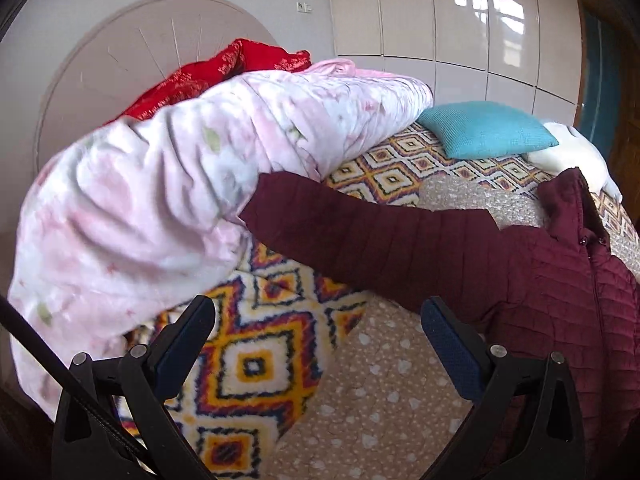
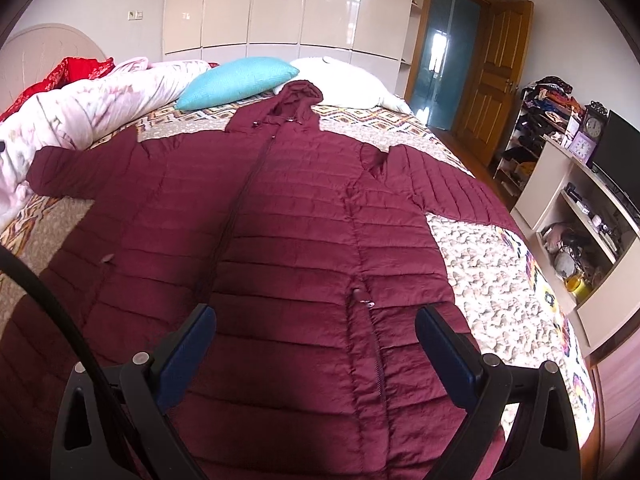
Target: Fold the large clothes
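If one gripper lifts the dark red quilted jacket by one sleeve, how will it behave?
The dark red quilted jacket probably hangs floppy: its sleeve drapes limply. The puffy quilting suggests little weight for its size. The smooth shell may slip.

Coat [image 2: 296, 216]: lay spread flat on the bed [image 2: 480, 264], front up, hood [image 2: 298, 100] toward the far end, sleeves out to either side.
Left sleeve [image 1: 360, 236]: reached out to the rolled duvet [image 1: 160, 200], its cuff touching it.
Duvet: lay along the bed's left side, with a bundle of cloth [image 1: 224, 68] behind it by the headboard [image 1: 120, 56].
Cushion [image 2: 240, 80]: sat beyond the hood, to its left; a pillow [image 2: 344, 80] lay just right of it.
Left gripper [image 1: 316, 320]: hung over the bedcover, between duvet and coat, jaws apart.
Right gripper [image 2: 316, 328]: hung over the coat's lower front, jaws apart.
Shelves [image 2: 580, 216]: stood right of the bed.
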Demonstrator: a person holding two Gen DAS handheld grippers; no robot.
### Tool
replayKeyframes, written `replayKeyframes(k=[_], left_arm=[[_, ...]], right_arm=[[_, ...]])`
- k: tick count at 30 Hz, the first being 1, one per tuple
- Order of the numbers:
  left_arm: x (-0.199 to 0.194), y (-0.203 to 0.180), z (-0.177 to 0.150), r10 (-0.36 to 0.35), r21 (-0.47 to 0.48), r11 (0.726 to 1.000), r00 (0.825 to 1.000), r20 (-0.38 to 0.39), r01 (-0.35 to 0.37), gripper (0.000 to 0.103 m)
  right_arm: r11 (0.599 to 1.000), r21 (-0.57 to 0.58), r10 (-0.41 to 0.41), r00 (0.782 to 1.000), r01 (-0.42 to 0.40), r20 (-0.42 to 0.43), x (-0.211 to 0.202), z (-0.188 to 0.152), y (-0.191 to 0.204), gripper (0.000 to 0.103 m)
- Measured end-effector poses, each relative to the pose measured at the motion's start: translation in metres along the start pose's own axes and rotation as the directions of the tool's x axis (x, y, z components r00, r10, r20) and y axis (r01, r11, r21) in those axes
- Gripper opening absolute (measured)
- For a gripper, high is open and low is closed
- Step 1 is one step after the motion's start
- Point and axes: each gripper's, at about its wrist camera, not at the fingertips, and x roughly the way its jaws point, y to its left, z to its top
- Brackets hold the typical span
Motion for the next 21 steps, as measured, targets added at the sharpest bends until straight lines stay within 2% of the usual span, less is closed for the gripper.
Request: replayKeyframes(k=[3,6,9,12,14,15,17,21], left_arm=[[0.004,-0.024,-0.015,-0.038,0.032,0.999,0.999,-0.023,0.038,0.103],[-0.001,-0.062,-0.033,-0.085,0.083,0.993,0.996,-0.042,0.088,0.103],[-0.012,-0.094,-0.047,-0.147,0.111,0.982,0.987,-0.063,0.154,0.103],[-0.028,-0.126,-0.063,-0.225,0.131,0.963,0.969,-0.098,0.236,0.103],[-0.041,-0.145,-0.075,-0.27,0.147,0.947,0.956,-0.116,0.285,0.103],[-0.047,-0.152,-0.08,-0.285,0.154,0.941,0.951,-0.118,0.301,0.103],[-0.058,-0.162,-0.088,-0.306,0.175,0.93,0.945,-0.116,0.322,0.103],[-0.076,-0.177,-0.105,-0.303,0.24,0.919,0.95,-0.078,0.313,0.103]], right_arm=[[0.998,0.06,-0.016,0.999,0.019,-0.043,0.019,0.007,-0.032,0.101],[0.982,0.186,-0.014,0.996,0.029,-0.084,0.039,0.019,-0.082,0.101],[0.947,0.322,0.016,0.996,0.012,-0.086,0.06,0.031,-0.14,0.101],[0.9,0.435,0.052,0.996,-0.013,-0.078,0.088,0.041,-0.196,0.099],[0.844,0.534,0.115,0.99,-0.052,-0.086,0.119,0.047,-0.238,0.088],[0.811,0.58,0.145,0.986,-0.071,-0.083,0.131,0.049,-0.255,0.086],[0.726,0.681,0.195,0.979,-0.1,-0.063,0.159,0.05,-0.293,0.085],[0.58,0.809,0.202,0.979,-0.094,-0.031,0.197,0.047,-0.348,0.085]])
